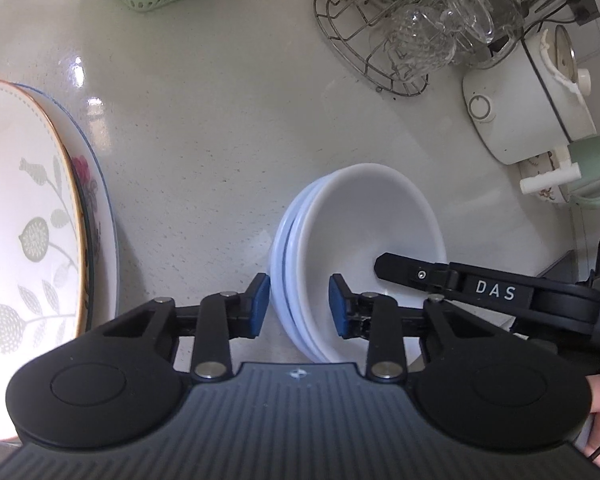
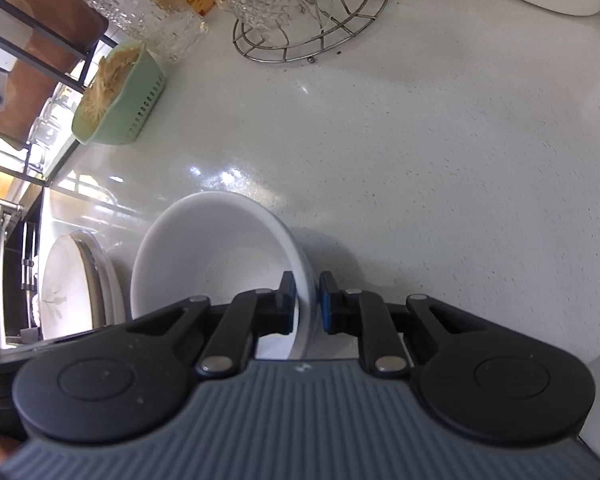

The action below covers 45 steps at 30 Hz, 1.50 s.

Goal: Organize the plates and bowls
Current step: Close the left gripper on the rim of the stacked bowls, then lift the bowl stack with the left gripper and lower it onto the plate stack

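A stack of white bowls [image 1: 364,232] sits on the counter. In the left wrist view my left gripper [image 1: 298,304] is open, its blue pads on either side of the stack's near rim. My right gripper [image 2: 306,304] straddles the right rim of the top bowl [image 2: 204,248], one finger inside and one outside; a thin gap shows at the blue pad. Its finger [image 1: 412,276] reaches into the bowl from the right in the left wrist view. Patterned plates [image 1: 28,216] are stacked at the left, also seen in the right wrist view [image 2: 72,292].
A wire rack of glasses [image 1: 412,32] stands at the back, next to a white cooker [image 1: 528,92] and a green mug [image 1: 592,168]. A green basket [image 2: 116,100] sits at the back left. Speckled white counter [image 1: 204,136] lies between them.
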Tool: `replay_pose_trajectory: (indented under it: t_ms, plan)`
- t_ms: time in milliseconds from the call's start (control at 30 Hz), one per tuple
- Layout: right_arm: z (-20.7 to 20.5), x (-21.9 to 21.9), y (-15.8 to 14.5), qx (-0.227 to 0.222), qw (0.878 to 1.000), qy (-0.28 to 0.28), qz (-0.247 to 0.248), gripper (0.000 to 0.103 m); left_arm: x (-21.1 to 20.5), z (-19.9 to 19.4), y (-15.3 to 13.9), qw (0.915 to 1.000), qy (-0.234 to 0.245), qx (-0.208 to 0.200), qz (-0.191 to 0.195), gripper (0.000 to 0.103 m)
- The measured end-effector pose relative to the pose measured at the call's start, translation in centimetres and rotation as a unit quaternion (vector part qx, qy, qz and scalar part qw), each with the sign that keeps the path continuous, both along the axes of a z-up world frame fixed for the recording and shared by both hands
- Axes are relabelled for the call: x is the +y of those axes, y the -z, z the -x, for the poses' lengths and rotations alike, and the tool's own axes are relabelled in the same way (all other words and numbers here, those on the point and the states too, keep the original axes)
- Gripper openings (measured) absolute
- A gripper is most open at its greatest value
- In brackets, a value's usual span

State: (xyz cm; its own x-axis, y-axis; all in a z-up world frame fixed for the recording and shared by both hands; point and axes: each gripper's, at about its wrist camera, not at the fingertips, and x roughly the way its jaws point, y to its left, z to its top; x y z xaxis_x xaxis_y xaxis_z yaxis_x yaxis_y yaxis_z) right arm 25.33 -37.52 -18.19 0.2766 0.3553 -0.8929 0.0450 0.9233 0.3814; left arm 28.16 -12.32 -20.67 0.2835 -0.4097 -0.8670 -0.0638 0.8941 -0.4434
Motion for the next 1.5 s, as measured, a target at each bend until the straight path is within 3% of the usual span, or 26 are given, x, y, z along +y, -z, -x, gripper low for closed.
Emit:
replay_pose_trajectory:
  t_ms: [233, 433, 633, 1067, 1500]
  plan:
    - [0.1, 0.4, -0.3, -0.015, 1.0, -0.009, 0.02, 0.016, 0.1, 0.0, 1.0, 1.0, 0.002, -0.005, -0.001, 0.036]
    - [0.2, 1.0, -0.7, -0.01, 0.999, -0.005, 0.037, 0.016, -0.7, 0.2, 0.2, 0.9988, 0.026, -0.024, -0.035, 0.034]
    - [1.0, 1.2, -1.4, -0.008, 0.999, 0.012, 0.037, 0.016, -0.2, 0.6, -0.4, 0.999, 0.023, -0.03, -0.023, 0.034]
    - [3.6, 4.0, -5.6, -0.031, 0.998, 0.04, 0.034, 0.016, 2.3, 2.2, -4.9, 0.9972, 0.031, -0.062, -0.027, 0.034]
    - [5.4, 7.1, -9.3, -0.044, 0.996, 0.081, -0.004, 0.016, 6.4, 4.3, -9.8, 0.9962, 0.041, -0.071, -0.031, 0.034]
